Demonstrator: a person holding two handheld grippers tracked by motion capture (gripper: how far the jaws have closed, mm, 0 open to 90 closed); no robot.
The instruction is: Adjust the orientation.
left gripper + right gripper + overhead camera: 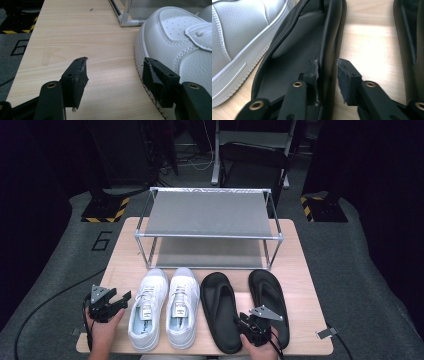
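Currently my right gripper (328,75) straddles side rim of left black sandal (220,317); pad contact unclear. My left gripper (115,80) agape, empty, white sneaker (180,50) at 3 o'clock, cropped.

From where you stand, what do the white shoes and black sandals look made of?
White shoes: likely leather or an imitation, with pebbled grain, stitched seams and punched toe holes. Black sandals: probably moulded foam or rubber, matte, smooth and seamless.
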